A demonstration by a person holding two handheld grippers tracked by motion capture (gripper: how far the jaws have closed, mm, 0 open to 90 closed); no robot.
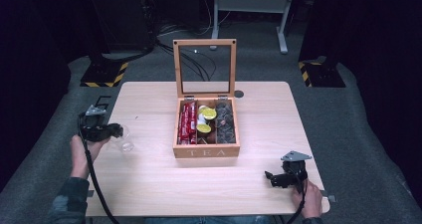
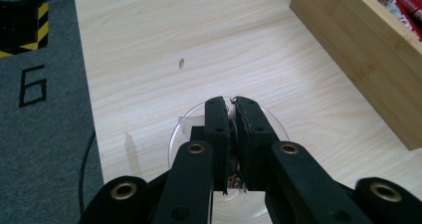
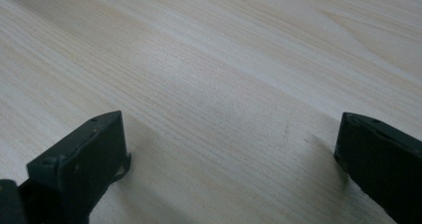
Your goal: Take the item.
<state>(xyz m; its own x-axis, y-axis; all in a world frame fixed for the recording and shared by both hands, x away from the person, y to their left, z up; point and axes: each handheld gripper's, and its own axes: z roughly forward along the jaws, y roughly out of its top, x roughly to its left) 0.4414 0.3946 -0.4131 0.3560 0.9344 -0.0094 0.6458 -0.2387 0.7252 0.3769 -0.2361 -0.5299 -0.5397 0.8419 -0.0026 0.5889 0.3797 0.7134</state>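
A clear glass cup point(image 1: 124, 140) stands near the table's left edge. My left gripper point(image 1: 116, 131) reaches over it from the left. In the left gripper view the jaws of this gripper point(image 2: 233, 102) are pressed together on the wall of the cup point(image 2: 276, 127), whose round rim curves out on both sides of them. My right gripper point(image 1: 271, 177) rests low at the table's front right, pointing left. Its jaws stand wide apart in the right gripper view point(image 3: 231, 129), with bare wood between them.
A wooden tea box point(image 1: 206, 151) sits mid-table with its glass lid point(image 1: 204, 67) raised. It holds red packets point(image 1: 187, 122), yellow-topped capsules point(image 1: 206, 114) and dark capsules point(image 1: 225, 120). The table point(image 1: 149, 179) stands on grey carpet; a metal stand's legs point(image 1: 249, 5) lie beyond.
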